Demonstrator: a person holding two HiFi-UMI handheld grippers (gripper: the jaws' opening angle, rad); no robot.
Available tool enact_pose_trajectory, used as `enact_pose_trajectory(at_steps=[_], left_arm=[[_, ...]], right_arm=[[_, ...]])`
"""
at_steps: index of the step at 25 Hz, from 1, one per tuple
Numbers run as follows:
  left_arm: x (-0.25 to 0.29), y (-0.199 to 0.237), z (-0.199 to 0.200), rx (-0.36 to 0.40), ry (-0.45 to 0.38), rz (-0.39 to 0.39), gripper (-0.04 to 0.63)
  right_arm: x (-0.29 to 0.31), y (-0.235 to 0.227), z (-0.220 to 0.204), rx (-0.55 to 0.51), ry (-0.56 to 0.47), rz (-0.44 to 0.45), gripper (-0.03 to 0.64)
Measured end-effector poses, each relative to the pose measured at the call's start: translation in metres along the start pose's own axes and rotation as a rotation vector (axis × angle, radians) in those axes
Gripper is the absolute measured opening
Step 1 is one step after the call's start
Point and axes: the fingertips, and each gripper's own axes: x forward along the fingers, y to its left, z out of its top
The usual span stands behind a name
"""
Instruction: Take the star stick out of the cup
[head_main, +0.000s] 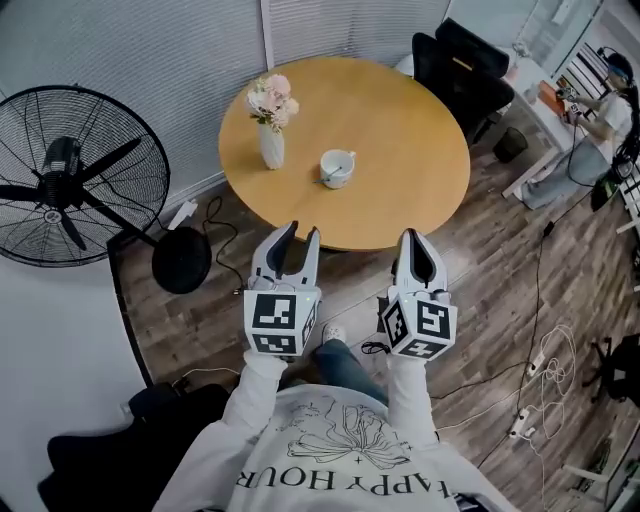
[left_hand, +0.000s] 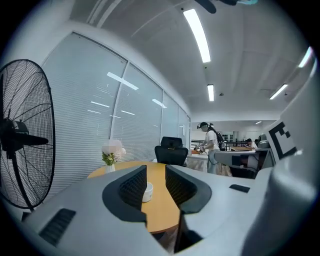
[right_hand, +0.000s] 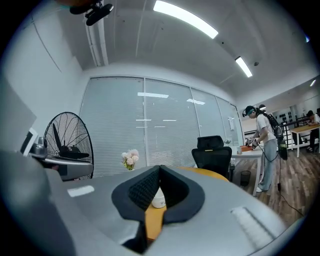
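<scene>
Obs: cup (head_main: 336, 168) on round table (head_main: 420, 150), far from me
My left gripper (head_main: 302, 233) jaws apart, empty; right gripper (head_main: 414, 238) jaws together

Both arms reach forward from the body in pale sleeves, side by side and roughly parallel. The left gripper (head_main: 302, 236) points ahead and slightly down, with its marker cube nearest the chest. Its two dark-padded jaws stand apart with an open gap and nothing between them. The right gripper (head_main: 412, 238) is held level beside it, a little apart. Its jaws meet at the tips, and nothing is gripped between them.
</scene>
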Motion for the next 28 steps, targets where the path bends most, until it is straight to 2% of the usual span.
enact_pose_trajectory(at_steps=[14, 28], left_arm=[[0.083, 0.009, 0.011, -0.006, 0.018, 0.105, 0.106], [0.115, 0.026, -0.011, -0.014, 0.094, 0.152, 0.106]], right_arm=[[0.091, -0.051, 0.004, 0.027, 0.014, 0.077, 0.011], [0.138, -0.059, -0.016, 0.048, 0.068, 0.122, 0.011]])
